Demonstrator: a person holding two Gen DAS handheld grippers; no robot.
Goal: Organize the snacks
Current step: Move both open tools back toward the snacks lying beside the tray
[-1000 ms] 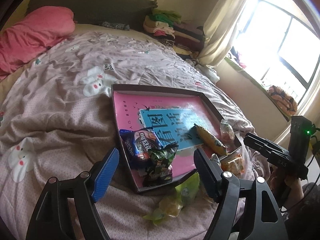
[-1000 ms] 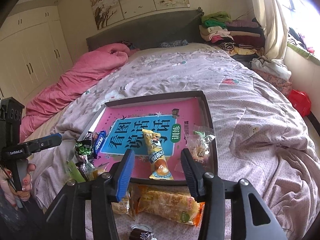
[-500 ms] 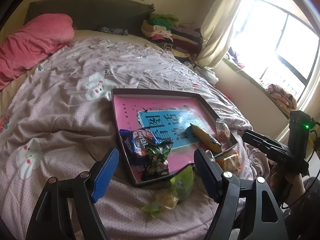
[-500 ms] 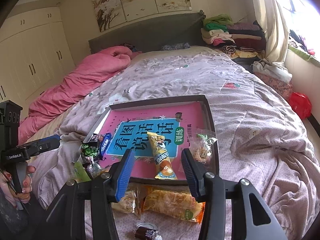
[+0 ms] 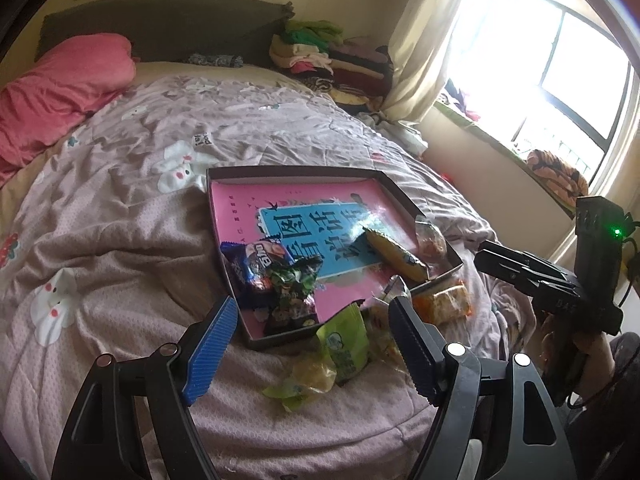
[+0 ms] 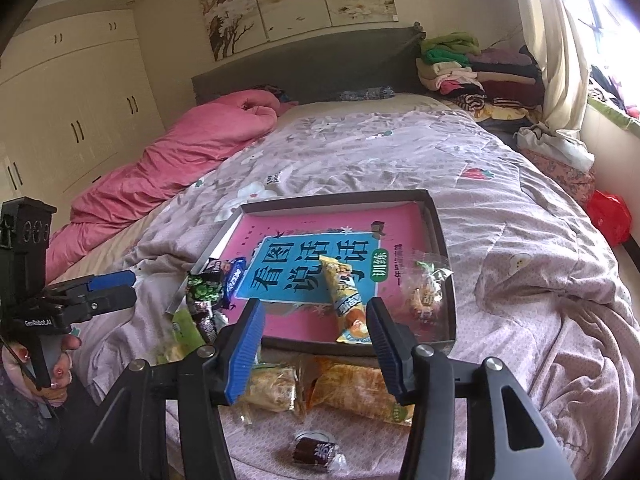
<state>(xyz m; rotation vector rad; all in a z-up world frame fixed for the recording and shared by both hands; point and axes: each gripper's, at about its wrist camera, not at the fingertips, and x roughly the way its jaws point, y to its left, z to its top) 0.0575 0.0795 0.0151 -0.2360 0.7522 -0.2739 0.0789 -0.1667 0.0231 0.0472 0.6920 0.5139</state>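
Observation:
A dark shallow tray [image 5: 288, 172] with a pink and blue printed bottom lies on the bed. In it are a blue packet [image 5: 260, 260], a dark green packet [image 5: 292, 288], a long yellow packet [image 6: 344, 296] and a clear packet [image 6: 424, 296]. On the quilt before it lie a light green packet [image 5: 346, 344], orange packets [image 6: 360, 392] and a small dark candy [image 6: 316, 450]. My left gripper [image 5: 312, 340] hangs open above the light green packet. My right gripper [image 6: 316, 344] has its jaws opening with nothing between the pads. The yellow packet lies just beyond its fingertips.
The bed is covered by a rumpled lilac quilt [image 5: 120, 240], with a pink duvet [image 6: 180, 160] at the left. Folded clothes [image 6: 472, 72] are stacked by the headboard. A window and curtain [image 5: 420, 40] are on the right, and the bed's near edge is close below the grippers.
The left gripper has drawn back slightly, so the tray looks smaller and higher in its view. The right jaws stand a little wider. No snack has moved.

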